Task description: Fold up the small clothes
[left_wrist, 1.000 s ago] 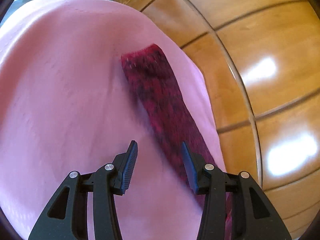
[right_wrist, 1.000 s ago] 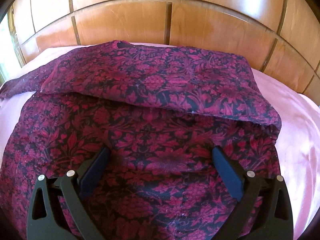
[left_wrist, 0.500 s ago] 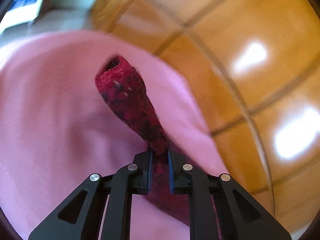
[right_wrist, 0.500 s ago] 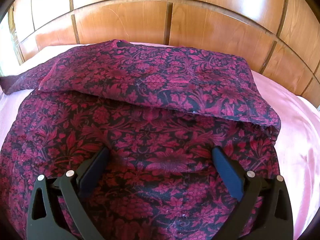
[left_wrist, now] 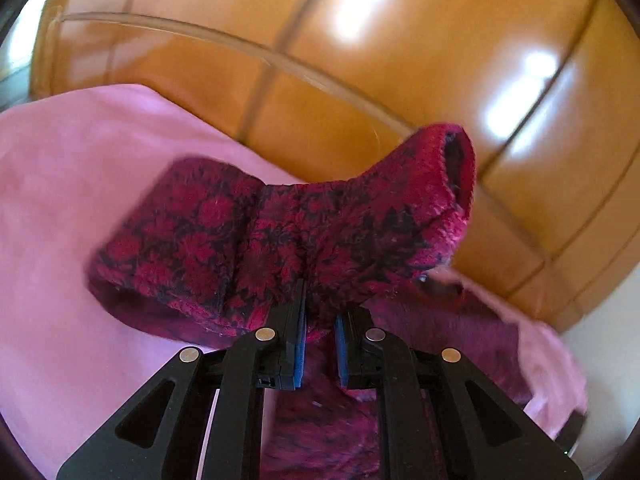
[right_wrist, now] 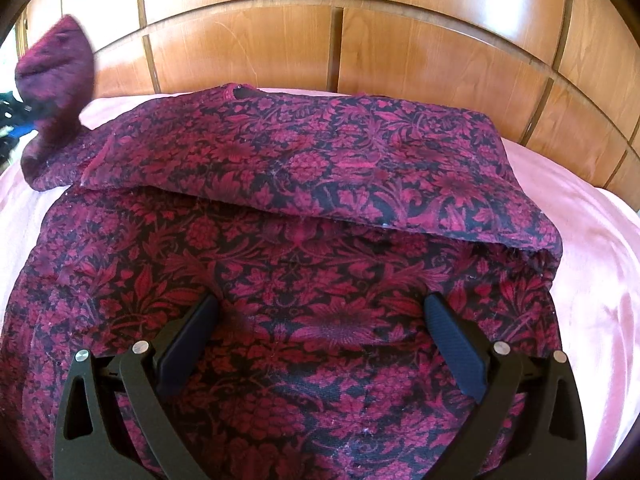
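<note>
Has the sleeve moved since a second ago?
Yes. The sleeve, flat on the pink sheet before, is now lifted in front of the headboard, pinched in the left tool.

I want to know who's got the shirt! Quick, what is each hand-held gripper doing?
Left hand-held gripper: closed on the sleeve, lifted off the pink sheet.
Right hand-held gripper: open, holding nothing, over the shirt.

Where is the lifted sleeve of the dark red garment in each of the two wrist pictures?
Left wrist: sleeve fills the centre, pinched in the left gripper, cuff at upper right.
Right wrist: sleeve raised at far left edge, blurred.
Shared landmark: wooden headboard behind the pink sheet.
</note>
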A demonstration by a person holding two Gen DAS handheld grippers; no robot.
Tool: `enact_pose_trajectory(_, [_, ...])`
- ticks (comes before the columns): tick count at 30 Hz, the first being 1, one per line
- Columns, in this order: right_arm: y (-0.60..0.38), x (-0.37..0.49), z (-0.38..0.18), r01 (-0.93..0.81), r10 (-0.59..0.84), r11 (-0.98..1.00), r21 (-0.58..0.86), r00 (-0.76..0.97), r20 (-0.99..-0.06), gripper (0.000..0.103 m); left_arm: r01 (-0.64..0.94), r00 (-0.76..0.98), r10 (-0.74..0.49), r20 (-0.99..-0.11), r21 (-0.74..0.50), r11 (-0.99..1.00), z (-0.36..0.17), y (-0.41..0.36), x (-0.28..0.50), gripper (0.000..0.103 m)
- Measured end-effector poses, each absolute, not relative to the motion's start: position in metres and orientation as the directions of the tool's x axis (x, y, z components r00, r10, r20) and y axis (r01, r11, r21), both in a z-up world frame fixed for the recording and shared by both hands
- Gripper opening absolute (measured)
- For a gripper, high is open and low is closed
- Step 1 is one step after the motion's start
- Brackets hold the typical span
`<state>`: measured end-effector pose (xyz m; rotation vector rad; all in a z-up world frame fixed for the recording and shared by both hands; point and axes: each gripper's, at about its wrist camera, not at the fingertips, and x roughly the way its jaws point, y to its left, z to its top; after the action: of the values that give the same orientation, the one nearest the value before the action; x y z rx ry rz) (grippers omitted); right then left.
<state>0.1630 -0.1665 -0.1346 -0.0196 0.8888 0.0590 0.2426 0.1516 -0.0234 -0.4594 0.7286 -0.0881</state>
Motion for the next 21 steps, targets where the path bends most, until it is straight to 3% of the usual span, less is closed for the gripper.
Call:
enact_pose_trajectory(4, [-0.171,0.163,-0.126,-0.054,0.063,0.998,0.037,0.626,-0.777,0.099,-0.039,0.699,-0.182,-0.692,-0.29,0.956,-0.036,0.109,0.246,0.015])
enact_pose_trajectory(8, [-0.185,0.163,-0.105,-0.046,0.193,0.976,0.214,0.639,-0.745,0.082,-0.026,0.704,-0.103,-0.703,-0.17,0.985,-0.037,0.093,0.248,0.023])
enact_pose_trajectory(11, [-0.187,0.171,-0.086,-0.075,0.339,0.921,0.382,0.64,-0.689,0.076,-0.003,0.719,-0.104,-0.687,-0.152,0.988,-0.033,0.09,0.238,0.048])
enact_pose_trajectory(16, [-0.158,0.21,-0.063,-0.161,0.544,0.805,0.571,0.586,-0.601,0.073,0.018,0.743,-0.098,-0.662,-0.127,0.992,-0.031,0.086,0.221,0.056])
enact_pose_trajectory(21, [-0.105,0.25,-0.067,-0.192,0.599,0.782,0.594,0.494,-0.63,0.071,-0.078,0.765,-0.042,-0.643,-0.156,0.985,-0.035,0.107,0.197,0.056])
